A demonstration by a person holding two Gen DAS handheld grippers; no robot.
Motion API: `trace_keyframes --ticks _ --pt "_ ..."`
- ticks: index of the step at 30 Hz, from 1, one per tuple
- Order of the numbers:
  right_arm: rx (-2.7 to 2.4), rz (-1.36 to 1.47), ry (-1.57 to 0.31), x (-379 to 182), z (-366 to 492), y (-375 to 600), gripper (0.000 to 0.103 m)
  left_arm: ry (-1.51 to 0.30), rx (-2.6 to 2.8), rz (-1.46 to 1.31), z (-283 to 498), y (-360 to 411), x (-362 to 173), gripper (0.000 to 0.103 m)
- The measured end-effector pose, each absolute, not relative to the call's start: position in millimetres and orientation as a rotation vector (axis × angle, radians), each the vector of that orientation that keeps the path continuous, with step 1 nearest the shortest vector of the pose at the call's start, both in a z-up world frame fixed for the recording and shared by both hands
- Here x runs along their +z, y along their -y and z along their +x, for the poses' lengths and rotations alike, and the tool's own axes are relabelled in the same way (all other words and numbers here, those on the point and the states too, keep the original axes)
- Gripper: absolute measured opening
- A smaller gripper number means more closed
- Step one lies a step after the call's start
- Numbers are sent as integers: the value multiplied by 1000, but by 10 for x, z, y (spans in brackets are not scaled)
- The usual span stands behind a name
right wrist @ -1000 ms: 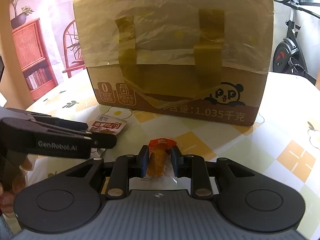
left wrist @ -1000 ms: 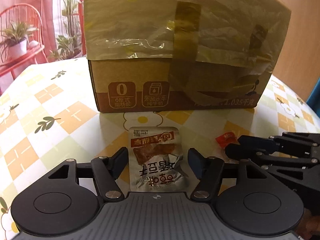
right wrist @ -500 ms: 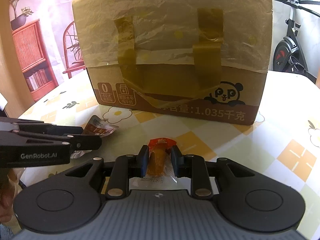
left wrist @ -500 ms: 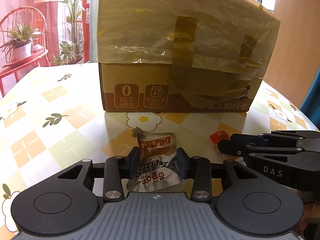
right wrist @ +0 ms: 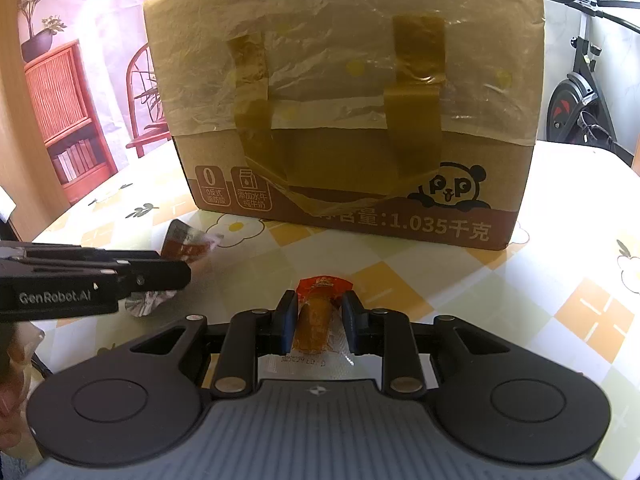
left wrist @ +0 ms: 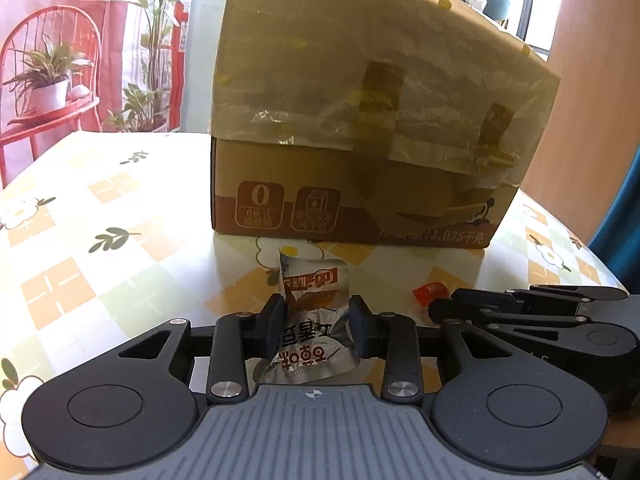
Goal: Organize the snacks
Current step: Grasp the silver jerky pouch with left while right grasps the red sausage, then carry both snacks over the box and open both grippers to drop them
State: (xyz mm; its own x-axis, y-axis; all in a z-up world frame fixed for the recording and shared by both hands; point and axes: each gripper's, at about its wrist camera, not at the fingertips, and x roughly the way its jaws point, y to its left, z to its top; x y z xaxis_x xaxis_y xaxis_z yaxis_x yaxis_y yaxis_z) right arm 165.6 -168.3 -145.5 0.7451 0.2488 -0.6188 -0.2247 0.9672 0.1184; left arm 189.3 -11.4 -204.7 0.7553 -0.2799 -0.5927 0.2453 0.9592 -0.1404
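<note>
My left gripper (left wrist: 316,322) is clamped on a silver snack packet (left wrist: 310,320), pads pressing both crumpled sides, the packet standing nearly upright with its printed top poking up at 12 o'clock from the jaws. My right gripper (right wrist: 319,320) is clamped on an orange snack stick (right wrist: 314,322) in a clear wrapper with a red top; the wrapper's tail lies on the table (right wrist: 500,304) toward me. Dead ahead of both, at 12 o'clock, stands the cardboard box (right wrist: 352,128), its upper half wrapped in wrinkled plastic film held by two brown tape strips; a panda print shows at its lower right corner. It blocks most of the view beyond. In the left wrist view the right gripper sits at 3 o'clock, near, with the stick's red tip showing just ahead of it. In the right wrist view the left gripper comes in at 9 o'clock, packet foil showing above and below its fingers. The tablecloth has orange checks and daisies. At 10 o'clock in the left view: a red chair (left wrist: 48,60) with potted plants. At 2 o'clock in the right view: an exercise bike (right wrist: 580,92).
</note>
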Motion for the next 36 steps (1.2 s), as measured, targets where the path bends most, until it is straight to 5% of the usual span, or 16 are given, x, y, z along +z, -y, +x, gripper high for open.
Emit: trace_keyframes --ticks 16,22,36 --pt "255 -22 -702 -1471 1685 1593 34 -645 -288 -48 1866 98 -2036 37" --pt "263 -63 -697 -1475 1665 1537 29 -618 -291 -50 1843 55 -1978 37" --pt "267 18 -494 -872 1532 1700 29 -385 -304 -35 1769 -68 -1247 37"
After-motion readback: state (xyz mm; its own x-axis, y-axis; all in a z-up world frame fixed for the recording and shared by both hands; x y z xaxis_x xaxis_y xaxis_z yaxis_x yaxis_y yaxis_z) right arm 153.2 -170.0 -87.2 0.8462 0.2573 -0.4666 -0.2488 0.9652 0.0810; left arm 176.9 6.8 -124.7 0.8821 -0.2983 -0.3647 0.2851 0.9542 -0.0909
